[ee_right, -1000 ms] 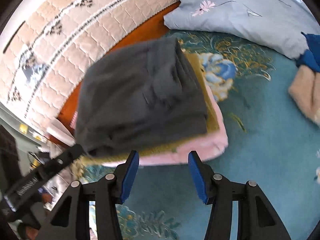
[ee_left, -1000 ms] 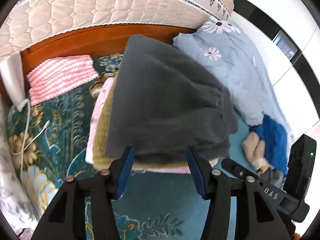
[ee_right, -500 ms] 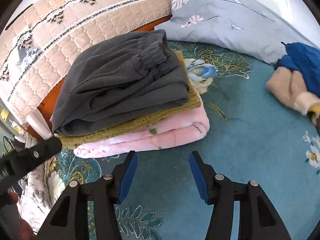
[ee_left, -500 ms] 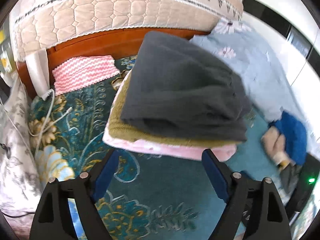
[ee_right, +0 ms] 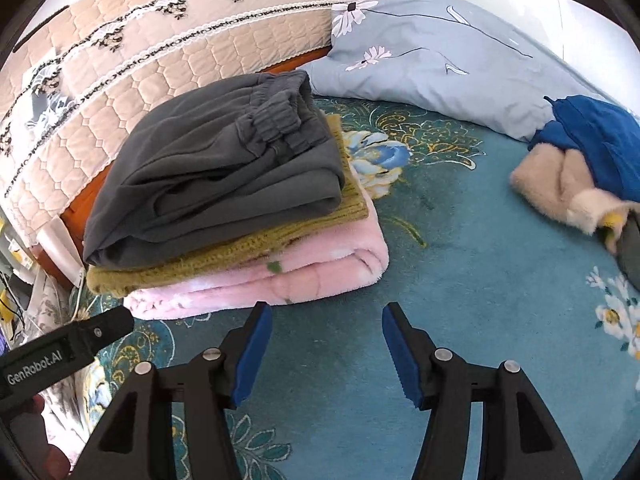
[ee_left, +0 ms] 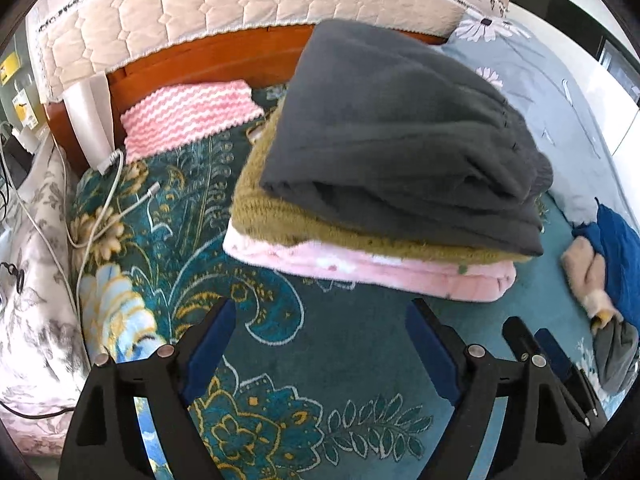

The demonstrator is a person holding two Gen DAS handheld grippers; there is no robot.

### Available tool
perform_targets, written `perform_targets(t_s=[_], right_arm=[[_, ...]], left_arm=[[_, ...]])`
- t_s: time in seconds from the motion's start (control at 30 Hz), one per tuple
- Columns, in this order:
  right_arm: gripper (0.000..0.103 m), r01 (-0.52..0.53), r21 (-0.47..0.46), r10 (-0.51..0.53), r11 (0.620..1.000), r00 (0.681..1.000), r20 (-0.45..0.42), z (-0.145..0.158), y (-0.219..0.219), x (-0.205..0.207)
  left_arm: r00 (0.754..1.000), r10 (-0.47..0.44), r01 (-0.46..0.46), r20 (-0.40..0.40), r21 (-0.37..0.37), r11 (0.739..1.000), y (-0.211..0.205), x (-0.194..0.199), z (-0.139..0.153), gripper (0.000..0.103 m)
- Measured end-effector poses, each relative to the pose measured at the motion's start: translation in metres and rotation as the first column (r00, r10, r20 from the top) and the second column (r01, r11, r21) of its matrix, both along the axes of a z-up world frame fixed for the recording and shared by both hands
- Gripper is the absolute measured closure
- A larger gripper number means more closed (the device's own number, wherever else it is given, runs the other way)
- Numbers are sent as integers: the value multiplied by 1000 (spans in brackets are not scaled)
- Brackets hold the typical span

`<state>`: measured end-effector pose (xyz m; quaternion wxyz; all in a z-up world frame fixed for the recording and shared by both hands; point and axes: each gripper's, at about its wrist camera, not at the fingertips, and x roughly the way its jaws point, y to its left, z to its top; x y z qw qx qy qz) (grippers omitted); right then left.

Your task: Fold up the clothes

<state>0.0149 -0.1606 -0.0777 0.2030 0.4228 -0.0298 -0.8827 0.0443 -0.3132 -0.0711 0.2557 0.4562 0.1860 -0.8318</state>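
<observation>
On the bed's teal floral blanket (ee_right: 460,248) sits a neat stack: folded grey trousers (ee_right: 216,168) on top, an olive knit (ee_right: 224,256) beneath, a pink fleece (ee_right: 280,280) at the bottom. The left gripper (ee_left: 320,344) and right gripper (ee_right: 326,344) hover just in front of the stack, jaws spread wide and empty. Unfolded blue and beige clothes (ee_right: 576,160) lie well apart, beside a pale blue pillow (ee_right: 440,52).

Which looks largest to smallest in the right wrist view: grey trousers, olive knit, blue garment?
1. grey trousers
2. and 3. unsure: the olive knit is mostly covered by the trousers, and the blue garment is cut off at the frame edge.
</observation>
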Motion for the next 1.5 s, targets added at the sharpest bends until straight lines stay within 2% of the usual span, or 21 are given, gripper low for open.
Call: perform_targets(t_s=[0.27, 0.5, 0.57, 0.73, 0.87, 1.03, 1.33, 1.5], right_arm=[[32, 11, 11, -11, 1000, 1000, -16, 1, 3, 2], [30, -8, 43, 10, 999, 998, -57, 3, -3, 6], [18, -12, 50, 16, 999, 997, -70, 4, -5, 8], [14, -20, 65, 26, 998, 995, -99, 6, -8, 10], [0, -19, 69, 26, 997, 993, -111, 7, -8, 11], [0, -25, 77, 34, 997, 992, -121, 7, -9, 12], [0, -16, 82, 27, 997, 990, -142, 7, -7, 12], [0, -25, 87, 38, 996, 987, -158, 7, -8, 14]], left_arm=[[998, 48, -49, -27, -18, 999, -3, 6, 0, 16], [999, 22, -23, -26, -60, 998, 4, 7, -1, 16], [999, 21, -23, -27, -67, 998, 4, 7, -1, 16], [999, 31, -33, -35, -64, 997, 3, 8, 0, 16], [997, 53, -56, -49, -63, 996, 0, 9, 0, 16], [996, 72, -74, -58, -42, 996, -2, 11, -1, 16], [997, 52, -56, -52, -84, 995, 4, 9, -2, 16], [998, 50, -53, -41, -82, 995, 5, 9, -5, 16]])
